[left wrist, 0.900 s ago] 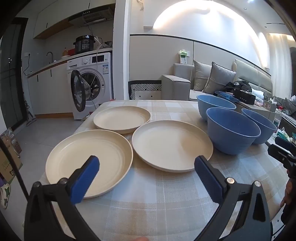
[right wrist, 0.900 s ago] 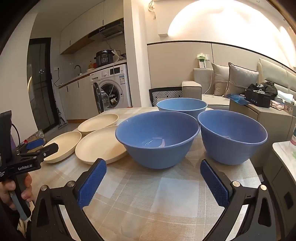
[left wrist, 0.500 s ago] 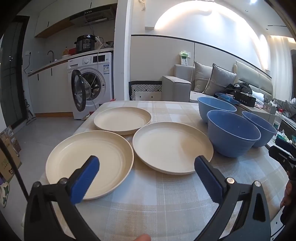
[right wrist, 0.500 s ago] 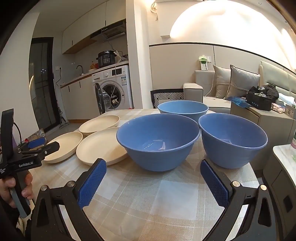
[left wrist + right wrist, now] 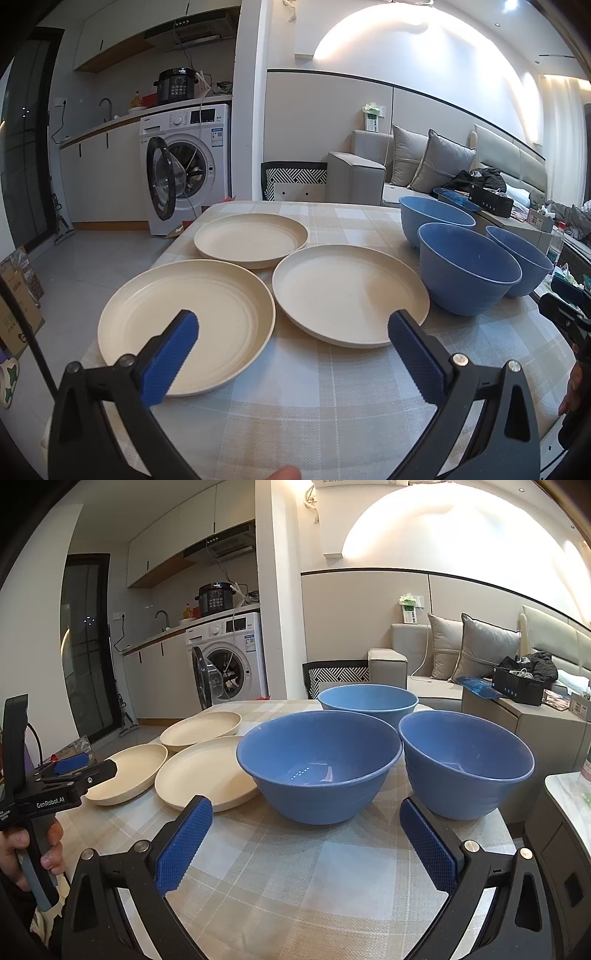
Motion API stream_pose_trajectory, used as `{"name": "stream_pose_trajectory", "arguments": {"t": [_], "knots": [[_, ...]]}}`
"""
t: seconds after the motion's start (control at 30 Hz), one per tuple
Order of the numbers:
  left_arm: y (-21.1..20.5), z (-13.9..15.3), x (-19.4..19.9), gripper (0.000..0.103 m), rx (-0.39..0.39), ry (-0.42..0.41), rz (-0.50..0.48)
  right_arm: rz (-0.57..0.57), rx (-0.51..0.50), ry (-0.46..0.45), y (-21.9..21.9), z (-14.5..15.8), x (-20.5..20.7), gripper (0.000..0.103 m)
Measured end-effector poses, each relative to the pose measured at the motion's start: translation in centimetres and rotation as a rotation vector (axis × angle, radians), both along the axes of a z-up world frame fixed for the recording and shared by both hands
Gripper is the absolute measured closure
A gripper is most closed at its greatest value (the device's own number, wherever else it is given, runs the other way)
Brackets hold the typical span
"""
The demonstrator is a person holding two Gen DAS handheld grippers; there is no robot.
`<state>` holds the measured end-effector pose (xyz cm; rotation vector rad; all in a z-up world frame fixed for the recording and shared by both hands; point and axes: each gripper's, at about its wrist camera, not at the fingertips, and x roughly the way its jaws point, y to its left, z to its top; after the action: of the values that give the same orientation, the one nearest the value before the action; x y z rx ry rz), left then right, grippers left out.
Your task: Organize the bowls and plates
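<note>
Three cream plates (image 5: pixel 255 240) laid flat on the checked cloth of the worktop (image 5: pixel 332 398), set in a loose triangle: far plate toward the back edge, near-left plate (image 5: pixel 184 321) at the front corner, near-right plate (image 5: pixel 347 295) just beside it, rims close together. Three blue bowls (image 5: pixel 319 764) upright and empty on the right half of the same worktop, also in a triangle: nearest bowl just beside the near-right plate, second bowl (image 5: pixel 465 764) to its right, third bowl (image 5: pixel 369 699) behind the pair. No stacking among plates or bowls.

Left claw (image 5: pixel 291 354) poised above the front edge of the worktop, blue pads wide apart, nothing between them, left pad over the rim of the near-left plate in its own view. Right claw (image 5: pixel 306 842) likewise spread wide and empty, aimed at the nearest bowl, short of its wall. A hand (image 5: pixel 33 853) wrapped round the left claw's handle, seen at the left edge of the right wrist view.

Beyond the worktop: washing machine (image 5: pixel 188 173) with door ajar under a kitchen counter, black cooker (image 5: pixel 175 85) on top, grey sofa (image 5: pixel 406 173) with cushions along the right wall.
</note>
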<state>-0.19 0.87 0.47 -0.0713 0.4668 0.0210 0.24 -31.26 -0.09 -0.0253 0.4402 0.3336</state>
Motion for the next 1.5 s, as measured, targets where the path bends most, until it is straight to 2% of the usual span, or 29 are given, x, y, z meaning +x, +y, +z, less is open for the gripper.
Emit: {"name": "stream_pose_trajectory", "arguments": {"t": [1.5], "knots": [[0.01, 0.90, -0.45, 0.000, 0.003, -0.010, -0.004, -0.013, 0.022, -0.024, -0.87, 0.45, -0.50, 0.000]]}}
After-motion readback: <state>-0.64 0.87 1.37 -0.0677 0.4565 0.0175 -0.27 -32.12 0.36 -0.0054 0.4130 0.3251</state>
